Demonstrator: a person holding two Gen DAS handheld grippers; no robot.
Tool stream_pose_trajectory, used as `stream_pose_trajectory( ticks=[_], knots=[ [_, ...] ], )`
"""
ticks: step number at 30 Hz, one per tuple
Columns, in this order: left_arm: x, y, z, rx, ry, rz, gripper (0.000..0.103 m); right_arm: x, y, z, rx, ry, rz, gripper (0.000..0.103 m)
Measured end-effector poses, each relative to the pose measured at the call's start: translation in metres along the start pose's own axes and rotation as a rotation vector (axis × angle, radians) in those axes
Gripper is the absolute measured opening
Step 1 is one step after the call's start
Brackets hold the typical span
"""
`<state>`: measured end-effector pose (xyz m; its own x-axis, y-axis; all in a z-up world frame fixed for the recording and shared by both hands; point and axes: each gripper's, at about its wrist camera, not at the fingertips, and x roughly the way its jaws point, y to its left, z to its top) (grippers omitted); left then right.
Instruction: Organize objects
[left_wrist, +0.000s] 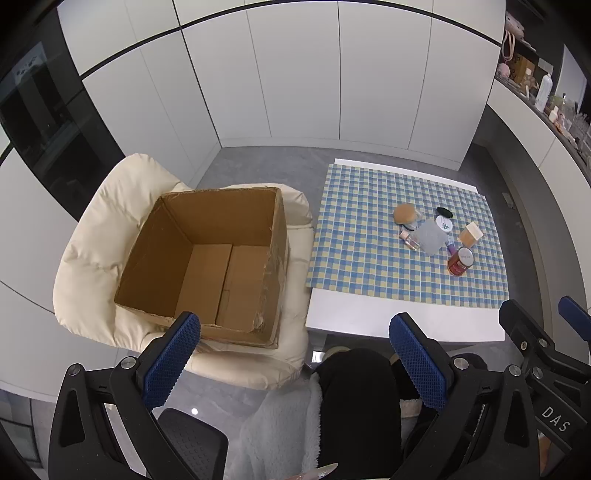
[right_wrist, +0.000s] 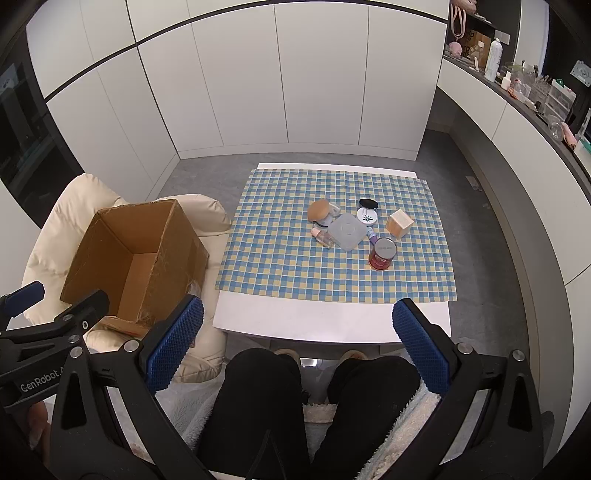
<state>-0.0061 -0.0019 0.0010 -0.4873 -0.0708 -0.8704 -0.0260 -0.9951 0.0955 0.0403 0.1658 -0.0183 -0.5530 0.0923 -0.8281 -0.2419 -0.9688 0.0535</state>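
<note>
A cluster of small items lies on the checked cloth (right_wrist: 280, 258) of a low white table (right_wrist: 314, 321): a red jar (right_wrist: 381, 254), a tan cube (right_wrist: 399, 223), a grey square box (right_wrist: 346, 230), a round white compact (right_wrist: 366, 216), a brown round lid (right_wrist: 318, 209) and a small clear bottle (right_wrist: 324, 238). An empty cardboard box (left_wrist: 207, 258) sits on a cream cushioned chair (left_wrist: 88, 251) left of the table. My left gripper (left_wrist: 295, 332) hangs open near the box's front edge. My right gripper (right_wrist: 297, 319) stands open above the table's near edge, holding nothing.
The person's knees in black trousers (right_wrist: 258, 398) and a fleecy white garment (left_wrist: 280, 424) fill the space under both grippers. White cabinet doors (right_wrist: 314, 92) close off the back. A cluttered shelf (right_wrist: 535, 92) runs along the right wall. Grey floor (right_wrist: 207, 173) surrounds the table.
</note>
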Motion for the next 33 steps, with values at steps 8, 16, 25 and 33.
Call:
stream_pose_trajectory(
  ticks=[8, 16, 25, 33],
  knots=[
    [0.001, 0.0, 0.0, 0.001, 0.0, -0.002, 0.102, 0.002, 0.002, 0.001, -0.004, 0.004, -0.002, 0.103],
    [0.006, 0.0, -0.004, 0.009, 0.009, -0.004, 0.102, 0.004, 0.004, 0.0, -0.006, 0.011, -0.004, 0.103],
    [0.012, 0.007, -0.004, -0.007, 0.021, -0.005, 0.102, 0.009, 0.006, -0.002, -0.009, 0.022, -0.003, 0.103],
    [0.013, 0.007, -0.004, -0.002, 0.023, -0.007, 0.102, 0.011, 0.006, -0.001, -0.012, 0.03, -0.004, 0.103]
  ],
)
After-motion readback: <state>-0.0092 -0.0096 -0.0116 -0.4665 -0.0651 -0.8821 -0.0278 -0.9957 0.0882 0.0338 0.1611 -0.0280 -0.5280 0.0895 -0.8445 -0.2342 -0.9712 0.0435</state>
